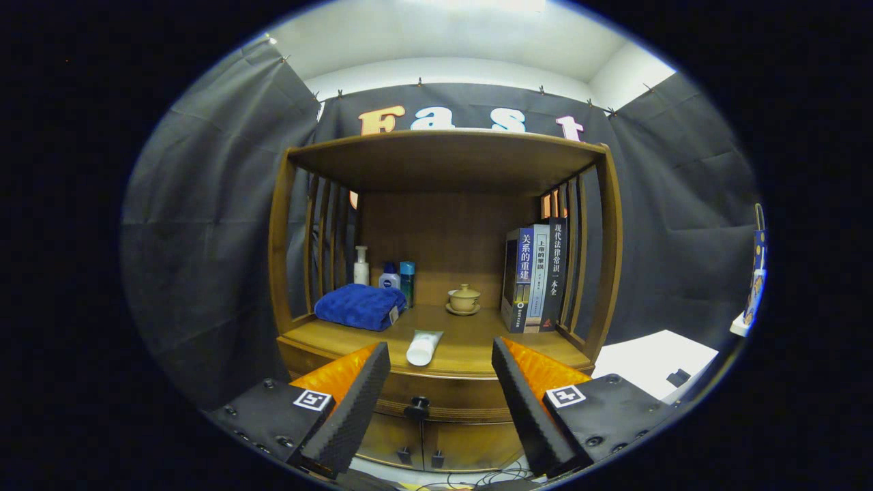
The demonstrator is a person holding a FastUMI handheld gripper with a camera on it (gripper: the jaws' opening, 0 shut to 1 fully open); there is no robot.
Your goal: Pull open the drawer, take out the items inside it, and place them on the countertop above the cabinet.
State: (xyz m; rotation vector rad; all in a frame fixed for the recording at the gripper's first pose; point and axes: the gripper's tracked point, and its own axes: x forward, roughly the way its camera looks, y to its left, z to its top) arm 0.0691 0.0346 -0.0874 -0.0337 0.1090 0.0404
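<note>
Black-draped booth, wooden cabinet (pixel 443 273) against back wall. Drawer (pixel 436 395) shut, knob (pixel 417 408) between and just beyond tongs (pixel 440 382), fingers spread wide, gripping nothing. White tube (pixel 423 346) lies at bench (pixel 470 341) front edge; blue towel (pixel 360 306), bottles (pixel 389 273), lidded cup (pixel 464 299), books (pixel 535 278) behind.
</note>
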